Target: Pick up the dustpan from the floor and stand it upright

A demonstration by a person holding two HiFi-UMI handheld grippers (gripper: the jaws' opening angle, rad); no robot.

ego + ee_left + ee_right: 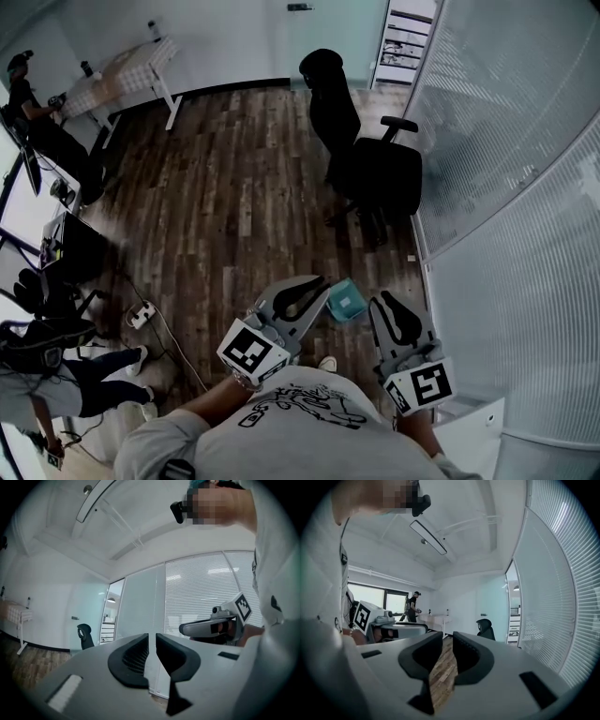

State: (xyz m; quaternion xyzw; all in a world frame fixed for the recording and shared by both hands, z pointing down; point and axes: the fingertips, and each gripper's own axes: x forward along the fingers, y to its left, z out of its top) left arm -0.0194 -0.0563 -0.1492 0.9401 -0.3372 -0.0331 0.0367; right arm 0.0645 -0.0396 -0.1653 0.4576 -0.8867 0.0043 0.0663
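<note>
Both grippers are held level above the floor, neither on anything. Left gripper (298, 302) has its jaws a slit apart and empty; right gripper (398, 321) is slightly wider, also empty. The teal dustpan (348, 302) sits low between them, unheld; whether it stands upright is unclear. Around them are a wood floor (234, 187), a chair (367, 164) and blinds (511, 141) to the right.
</note>
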